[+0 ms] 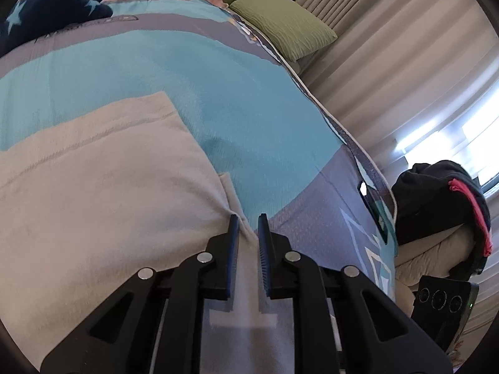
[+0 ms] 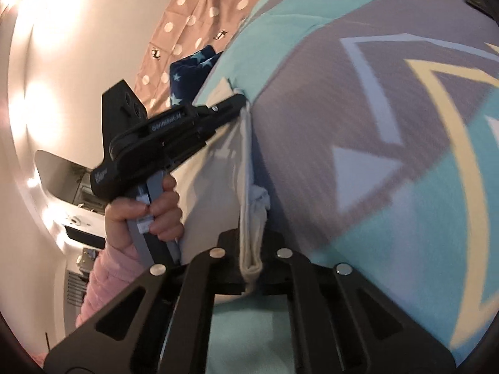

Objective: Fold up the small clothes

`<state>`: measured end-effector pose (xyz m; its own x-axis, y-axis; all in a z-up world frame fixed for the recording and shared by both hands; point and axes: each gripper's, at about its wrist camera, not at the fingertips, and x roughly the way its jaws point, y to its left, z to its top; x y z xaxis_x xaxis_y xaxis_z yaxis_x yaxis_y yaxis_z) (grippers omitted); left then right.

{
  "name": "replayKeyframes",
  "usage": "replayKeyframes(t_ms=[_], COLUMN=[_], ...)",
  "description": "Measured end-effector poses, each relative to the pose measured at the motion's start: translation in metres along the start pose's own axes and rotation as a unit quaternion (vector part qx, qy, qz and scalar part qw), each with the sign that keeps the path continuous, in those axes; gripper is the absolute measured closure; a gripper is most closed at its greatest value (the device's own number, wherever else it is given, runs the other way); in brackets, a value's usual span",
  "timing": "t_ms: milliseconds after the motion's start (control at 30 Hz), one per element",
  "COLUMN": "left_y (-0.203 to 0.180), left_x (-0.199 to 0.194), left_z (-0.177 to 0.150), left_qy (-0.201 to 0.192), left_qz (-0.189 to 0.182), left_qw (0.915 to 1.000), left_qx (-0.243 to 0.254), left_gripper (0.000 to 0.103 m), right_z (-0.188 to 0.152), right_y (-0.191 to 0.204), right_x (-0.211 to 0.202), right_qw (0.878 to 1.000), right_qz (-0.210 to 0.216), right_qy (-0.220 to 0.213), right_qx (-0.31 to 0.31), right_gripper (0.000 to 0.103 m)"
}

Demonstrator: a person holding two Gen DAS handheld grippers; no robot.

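A small cream-white garment [image 1: 103, 193] lies on the blue and grey bedspread [image 1: 243, 99]. My left gripper [image 1: 248, 222] is shut on a bunched edge of the garment, with cloth between its blue pads. In the right wrist view the garment [image 2: 212, 187] hangs stretched between both grippers. My right gripper [image 2: 252, 249] is shut on its folded hem with a drawstring knot [image 2: 259, 198] just beyond. The left gripper [image 2: 237, 103] grips the far corner, held by a hand in a pink sleeve.
A dark blue star-print cloth [image 1: 53, 6] lies at the far left of the bed. Green pillows [image 1: 280, 21] sit at the bed's head by curtains. A black and pink garment [image 1: 443, 202] lies on a pile beside the bed. The right gripper's body [image 1: 443, 299] shows low right.
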<state>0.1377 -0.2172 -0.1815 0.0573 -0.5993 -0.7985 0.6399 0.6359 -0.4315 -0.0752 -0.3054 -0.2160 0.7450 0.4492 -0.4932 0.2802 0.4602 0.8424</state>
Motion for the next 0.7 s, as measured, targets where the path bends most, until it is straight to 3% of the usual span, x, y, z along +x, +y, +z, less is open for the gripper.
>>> replayKeyframes(t_ms=[233, 333, 367, 467, 500, 600, 700], left_y=[-0.008, -0.018, -0.021, -0.027, -0.024, -0.005, 0.034], left_x=[0.011, -0.007, -0.021, -0.075, -0.107, -0.174, -0.253], left_z=[0.006, 0.004, 0.002, -0.013, -0.026, -0.063, -0.126], left_qy=[-0.018, -0.027, -0.036, -0.085, -0.11, -0.158, -0.231], left_qz=[0.004, 0.028, 0.041, 0.072, 0.084, 0.081, 0.116], left_qw=[0.9998, 0.9991, 0.9982, 0.9926, 0.9893, 0.9839, 0.9651], left_qx=[-0.004, 0.018, 0.025, 0.048, 0.047, 0.014, -0.043], left_gripper=[0.088, 0.087, 0.084, 0.057, 0.054, 0.049, 0.045], right_z=[0.001, 0.004, 0.005, 0.01, 0.012, 0.011, -0.011], right_y=[0.001, -0.005, -0.005, 0.001, 0.005, 0.029, 0.09], right_x=[-0.001, -0.014, -0.021, -0.048, -0.055, -0.057, -0.029], right_qw=[1.0, 1.0, 1.0, 0.992, 0.988, 0.982, 0.962], right_qz=[-0.007, -0.014, -0.028, -0.102, -0.125, -0.132, -0.114], right_qy=[0.023, 0.021, 0.008, -0.06, -0.078, -0.087, -0.054], right_qx=[0.004, 0.005, -0.002, -0.041, -0.051, -0.104, -0.243], right_gripper=[0.099, 0.095, 0.092, 0.078, 0.072, 0.071, 0.07])
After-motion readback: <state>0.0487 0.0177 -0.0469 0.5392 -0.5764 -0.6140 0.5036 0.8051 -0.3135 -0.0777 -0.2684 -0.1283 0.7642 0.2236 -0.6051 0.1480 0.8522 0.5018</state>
